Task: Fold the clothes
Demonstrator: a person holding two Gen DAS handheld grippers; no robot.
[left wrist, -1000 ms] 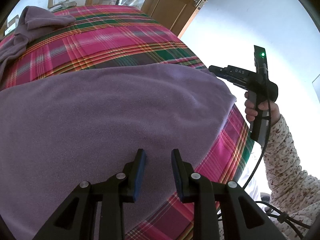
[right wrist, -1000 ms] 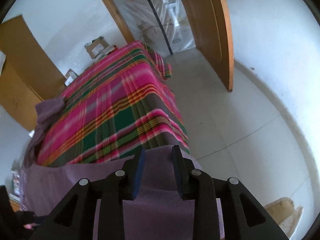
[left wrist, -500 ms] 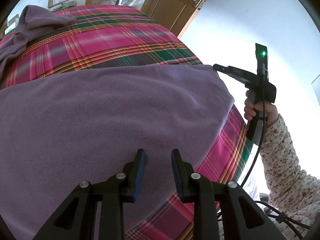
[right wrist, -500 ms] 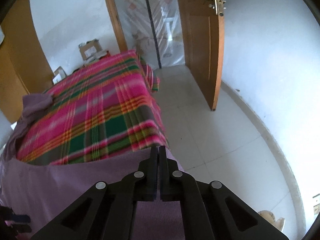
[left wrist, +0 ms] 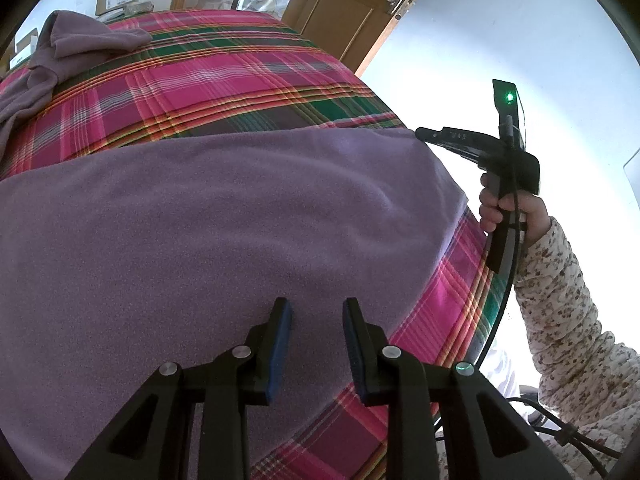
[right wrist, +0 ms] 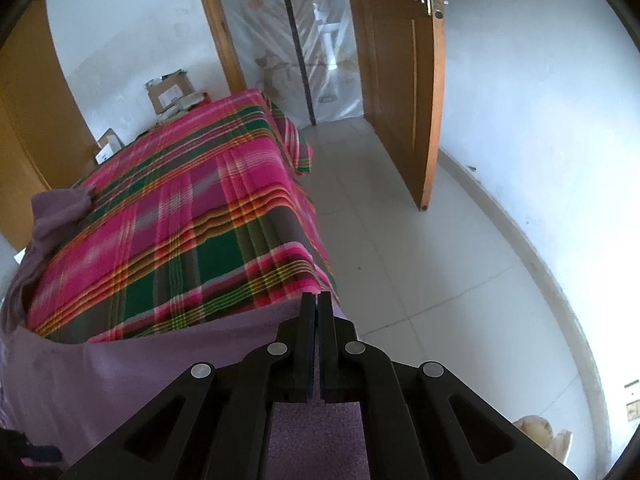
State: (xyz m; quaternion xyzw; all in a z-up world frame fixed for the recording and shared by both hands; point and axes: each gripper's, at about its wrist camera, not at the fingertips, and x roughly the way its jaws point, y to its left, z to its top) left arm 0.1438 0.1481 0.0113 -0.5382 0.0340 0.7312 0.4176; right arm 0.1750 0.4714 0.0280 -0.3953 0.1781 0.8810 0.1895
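A purple fleece garment (left wrist: 208,220) lies spread over the near end of a plaid bed cover (left wrist: 224,76). My left gripper (left wrist: 316,314) is open just above the garment's near edge, with nothing pinched between its fingers. In the left wrist view my right gripper (left wrist: 420,134) meets the garment's far right corner. The right wrist view shows this right gripper (right wrist: 318,300) shut on the purple garment (right wrist: 160,356) at its edge, with fleece visible between the jaws. A bunched part of the purple garment (left wrist: 76,40) lies at the bed's far left.
A hand (left wrist: 504,208) in a floral sleeve (left wrist: 560,300) holds the right gripper beside the bed. An open wooden door (right wrist: 400,80) and tiled floor (right wrist: 420,264) lie to the right of the bed. Cardboard boxes (right wrist: 168,92) sit past its far end.
My right gripper went from open to shut on the garment's corner, and its view has tilted a little. The left gripper has stayed open in the same spot.
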